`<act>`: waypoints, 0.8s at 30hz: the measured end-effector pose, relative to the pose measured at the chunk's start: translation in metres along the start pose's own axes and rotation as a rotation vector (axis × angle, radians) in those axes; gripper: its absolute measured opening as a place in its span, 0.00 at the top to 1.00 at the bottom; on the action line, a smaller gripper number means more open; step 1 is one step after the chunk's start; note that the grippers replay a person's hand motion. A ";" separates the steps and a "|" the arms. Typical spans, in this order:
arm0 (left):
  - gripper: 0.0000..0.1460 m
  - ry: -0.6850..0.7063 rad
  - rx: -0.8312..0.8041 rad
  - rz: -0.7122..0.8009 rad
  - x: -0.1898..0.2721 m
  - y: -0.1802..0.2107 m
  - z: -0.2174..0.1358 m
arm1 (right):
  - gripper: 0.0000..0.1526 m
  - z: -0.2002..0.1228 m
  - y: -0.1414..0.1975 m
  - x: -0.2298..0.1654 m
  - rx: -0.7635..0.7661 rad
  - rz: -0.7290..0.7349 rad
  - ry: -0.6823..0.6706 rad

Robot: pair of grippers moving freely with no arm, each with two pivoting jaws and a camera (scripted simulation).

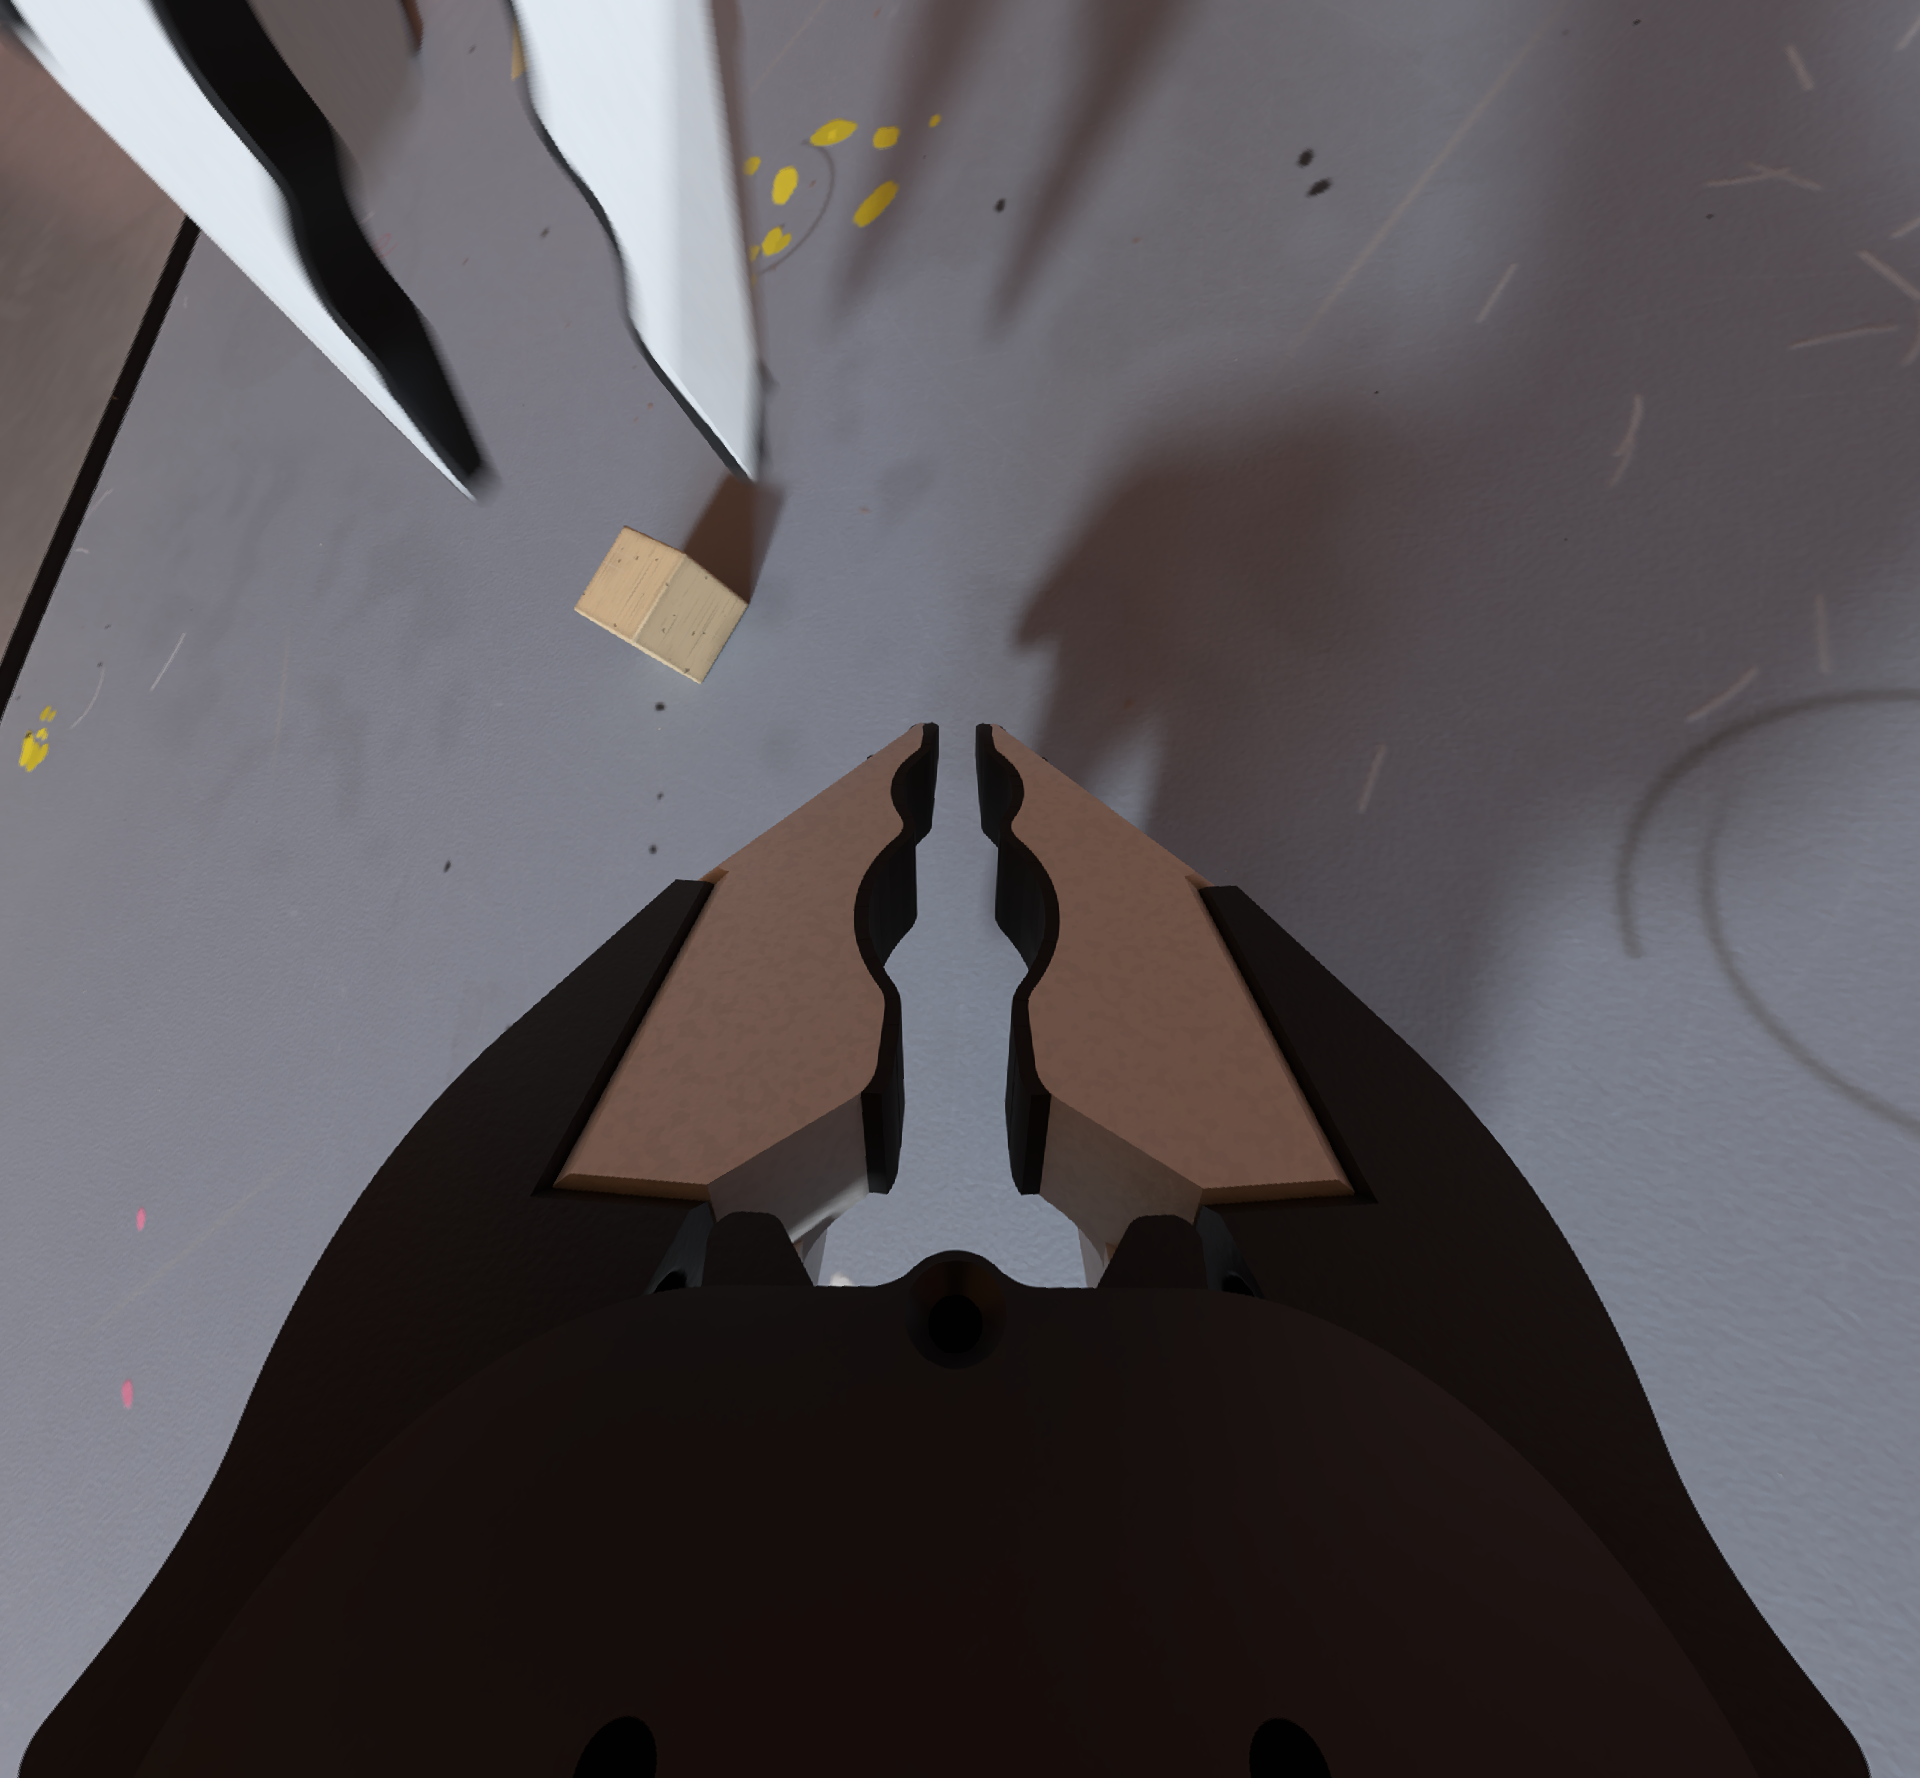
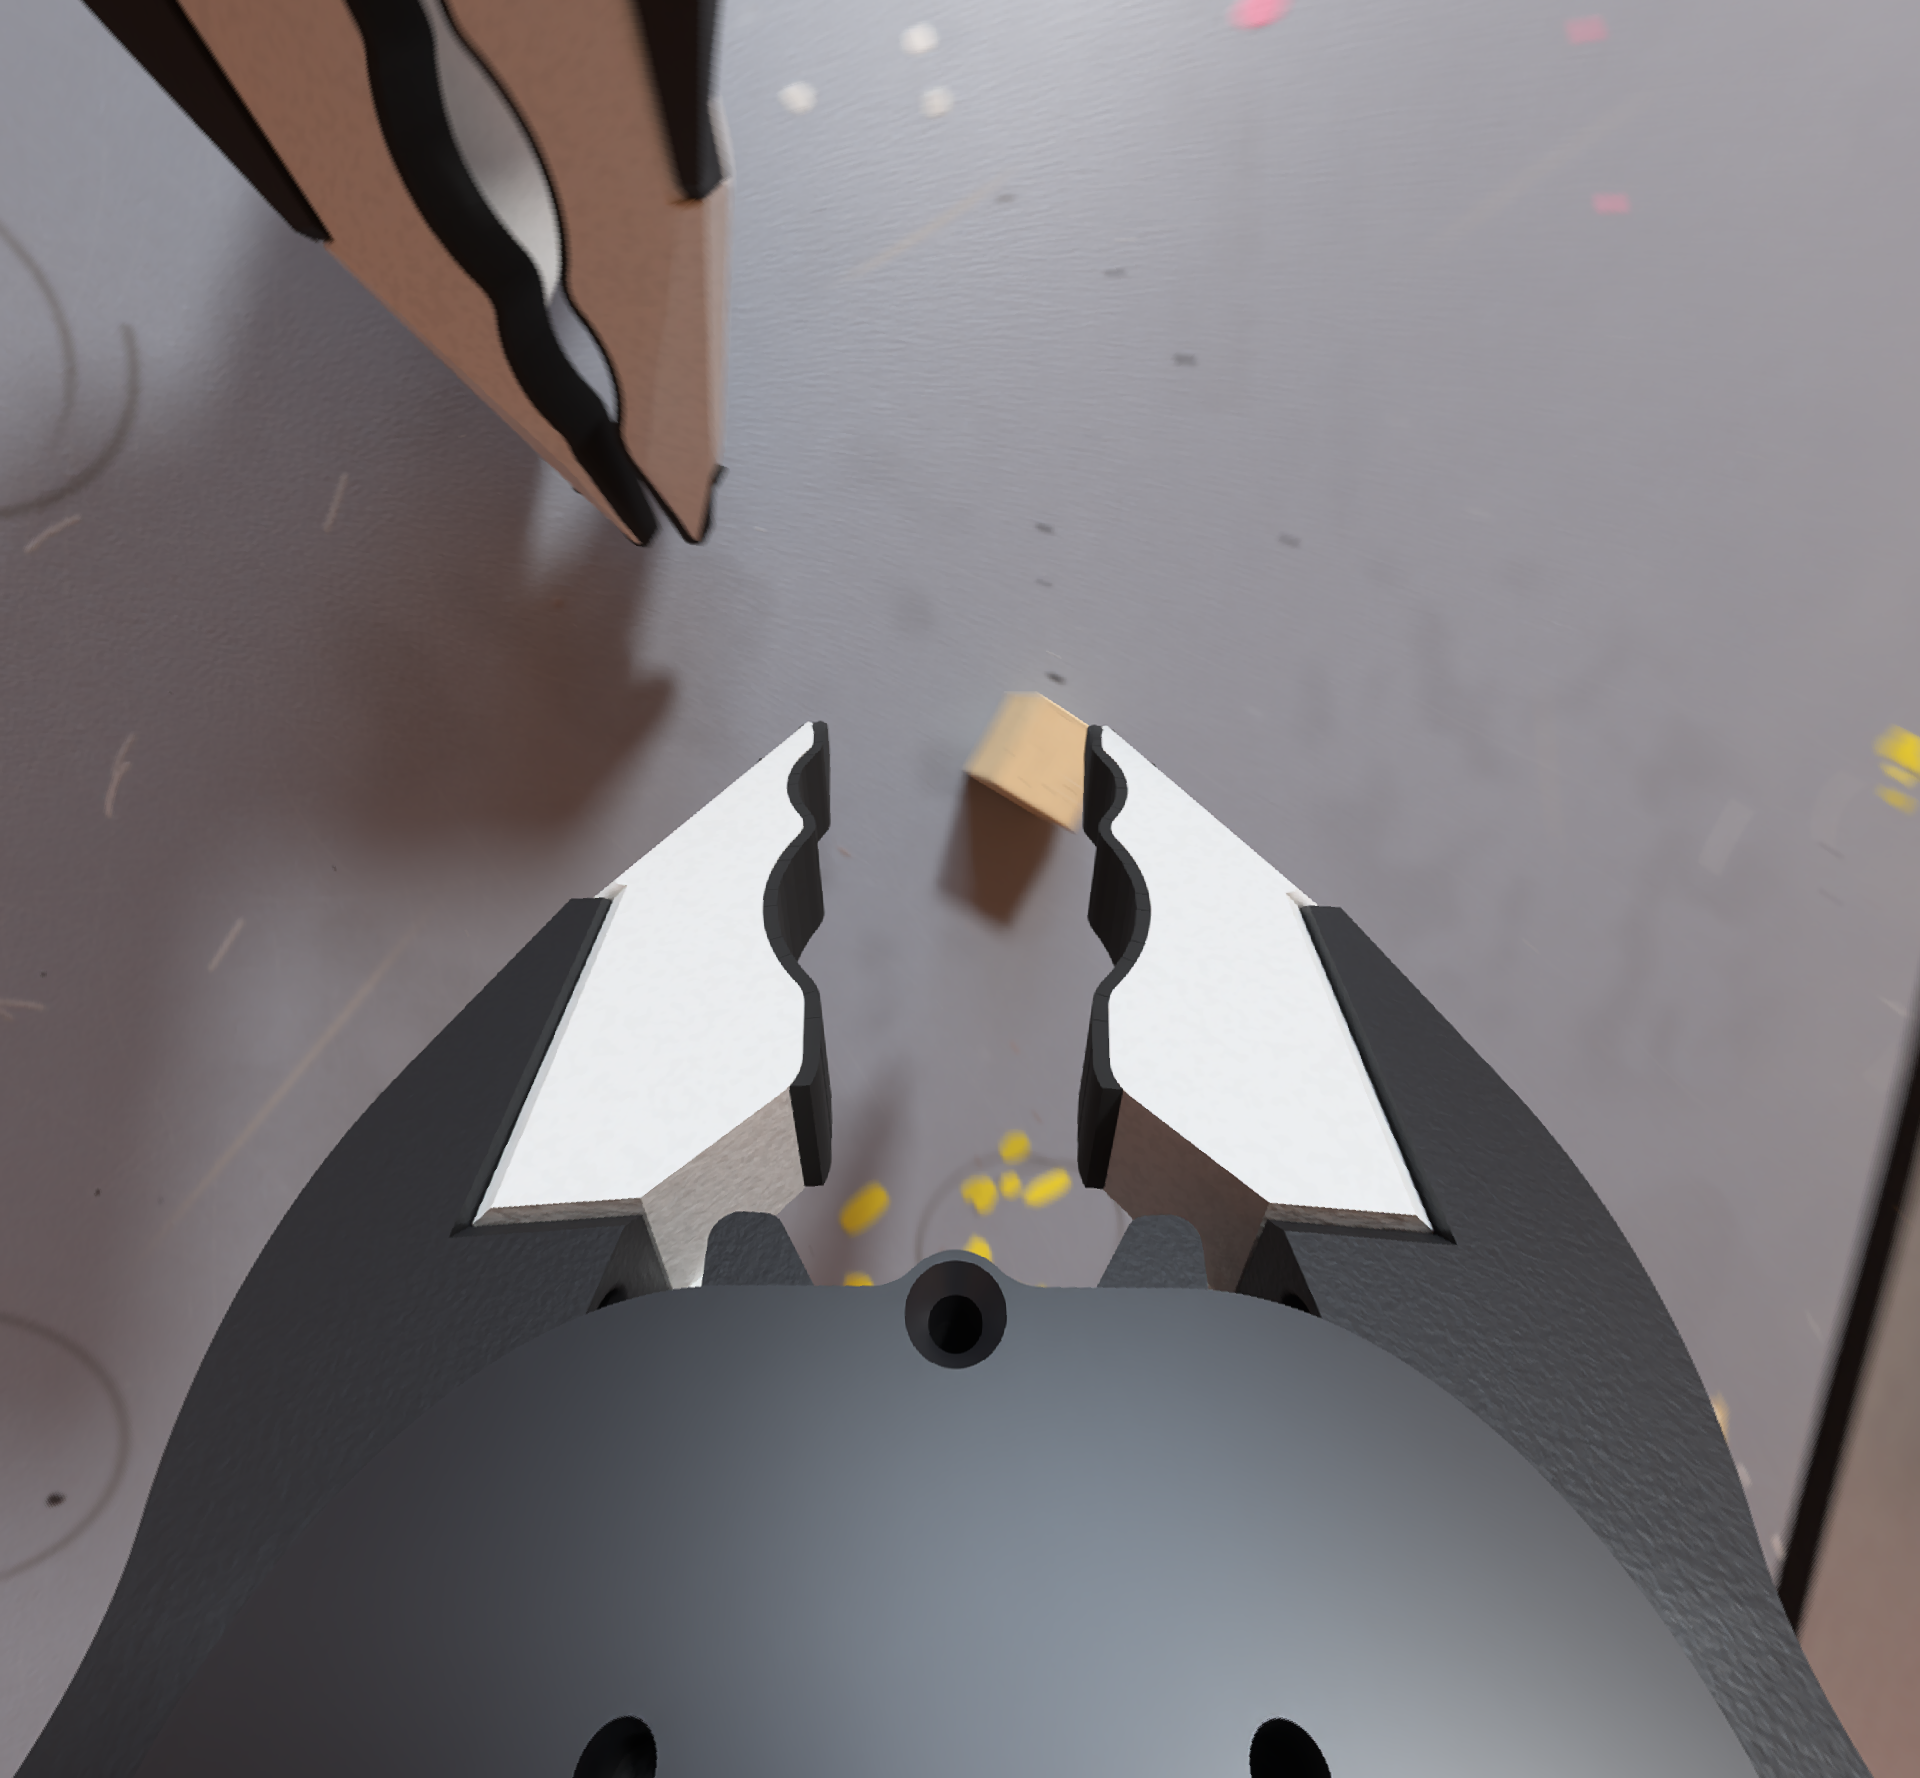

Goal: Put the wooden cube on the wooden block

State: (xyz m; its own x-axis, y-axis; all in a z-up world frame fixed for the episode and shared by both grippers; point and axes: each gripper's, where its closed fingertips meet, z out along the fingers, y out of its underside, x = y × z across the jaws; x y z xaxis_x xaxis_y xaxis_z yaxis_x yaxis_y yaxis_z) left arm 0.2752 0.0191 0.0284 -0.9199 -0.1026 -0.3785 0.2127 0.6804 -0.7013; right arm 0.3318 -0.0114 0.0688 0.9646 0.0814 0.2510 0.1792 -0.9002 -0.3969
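Right wrist view: the cube (image 2: 1023,760) sits just beyond the parted, empty right gripper (image 2: 956,741), off toward its right fingertip (left gripper (image 1: 956,741) nearly closed, empty).

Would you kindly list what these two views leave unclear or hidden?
- Wooden block: not identifiable in either view.
- Wooden cube: right wrist view blurs it, and the right gripper's finger covers its right side; the left wrist view shows it clearly.
- Right gripper's body: cut off by the left wrist view's top edge.
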 end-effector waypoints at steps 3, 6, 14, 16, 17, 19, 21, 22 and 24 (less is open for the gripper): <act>0.95 -0.013 0.000 -0.006 -0.003 0.000 0.001 | 0.62 -0.059 0.012 0.037 0.041 0.079 0.150; 0.95 -0.024 -0.003 -0.004 -0.005 0.001 0.002 | 0.57 -0.122 0.054 0.081 -0.009 0.197 0.323; 0.95 -0.042 0.004 0.013 -0.008 0.001 0.003 | 0.57 -0.136 0.218 0.118 -0.247 0.516 0.358; 0.95 -0.040 0.009 0.009 -0.008 0.001 0.003 | 0.58 -0.116 0.246 0.118 -0.280 0.565 0.328; 0.95 -0.038 0.012 0.007 -0.008 0.001 0.002 | 0.58 -0.107 0.257 0.118 -0.298 0.581 0.318; 0.95 -0.032 0.021 0.000 -0.008 0.001 0.002 | 0.58 -0.088 0.273 0.119 -0.304 0.613 0.283; 0.95 -0.026 0.027 -0.007 -0.008 0.001 0.002 | 0.58 -0.073 0.280 0.121 -0.293 0.628 0.258; 0.95 -0.023 0.030 -0.009 -0.008 0.001 0.002 | 0.58 -0.068 0.283 0.124 -0.292 0.631 0.255; 0.95 -0.020 0.036 -0.010 -0.008 0.001 0.001 | 0.58 -0.060 0.288 0.128 -0.301 0.637 0.254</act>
State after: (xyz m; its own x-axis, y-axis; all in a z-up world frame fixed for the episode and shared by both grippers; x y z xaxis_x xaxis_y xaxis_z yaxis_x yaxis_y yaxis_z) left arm 0.2828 0.0198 0.0298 -0.9156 -0.1240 -0.3825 0.2150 0.6530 -0.7262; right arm 0.4952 -0.2856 0.0399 0.7830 -0.5631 0.2643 -0.4950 -0.8213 -0.2836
